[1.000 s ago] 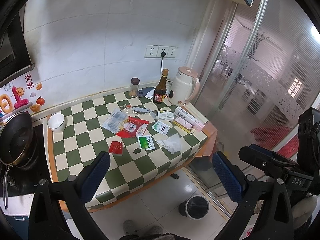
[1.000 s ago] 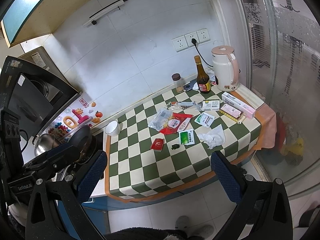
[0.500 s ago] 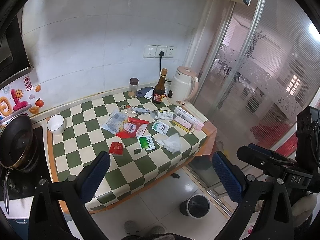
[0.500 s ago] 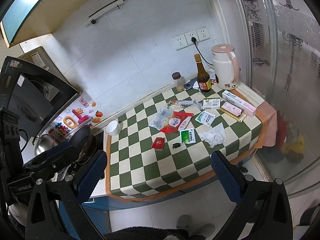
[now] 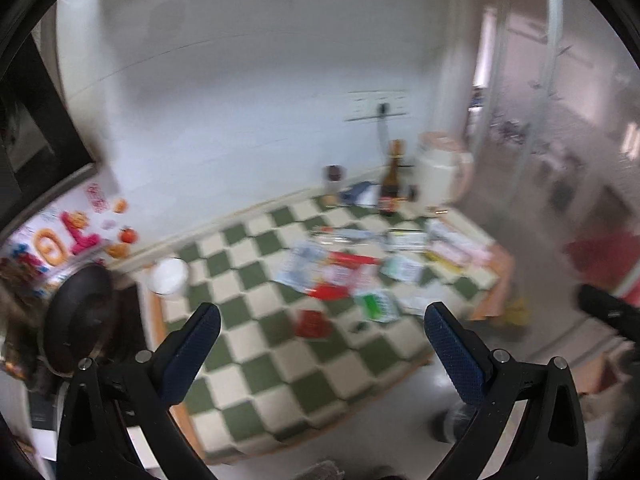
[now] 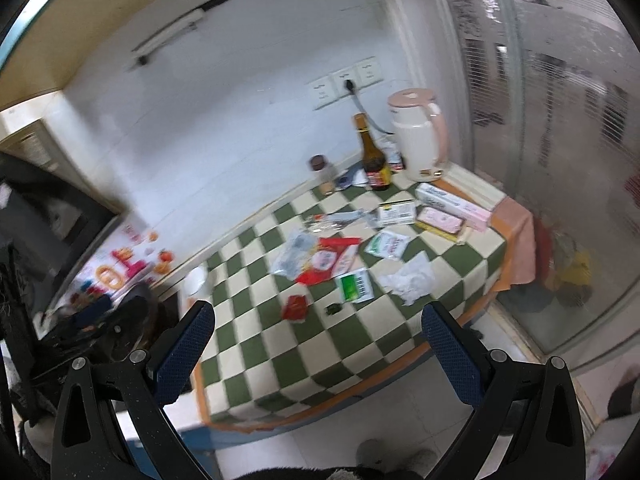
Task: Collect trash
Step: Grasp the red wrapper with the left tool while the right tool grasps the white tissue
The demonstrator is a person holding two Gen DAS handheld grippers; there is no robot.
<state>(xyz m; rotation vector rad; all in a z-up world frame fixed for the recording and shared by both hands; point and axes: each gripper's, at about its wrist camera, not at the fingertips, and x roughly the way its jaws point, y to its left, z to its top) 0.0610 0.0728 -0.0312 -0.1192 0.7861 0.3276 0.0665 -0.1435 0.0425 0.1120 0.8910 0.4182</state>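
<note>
Several pieces of trash lie on the green-and-white checked table: a small red packet, a green sachet, a crumpled white tissue, a red-and-white wrapper, a clear bag and a tiny dark scrap. The left wrist view is blurred but shows the red packet and green sachet. My left gripper and right gripper are both open and empty, held well short of the table.
A pink-lidded kettle, a dark bottle, a spice jar and pink boxes stand at the table's back right. A white bowl sits at the left edge, a black pan beyond it. A glass door is on the right.
Both grippers have moved closer to the table, and the left view has swung left with motion blur. Both stay open; nothing on the table has moved.
</note>
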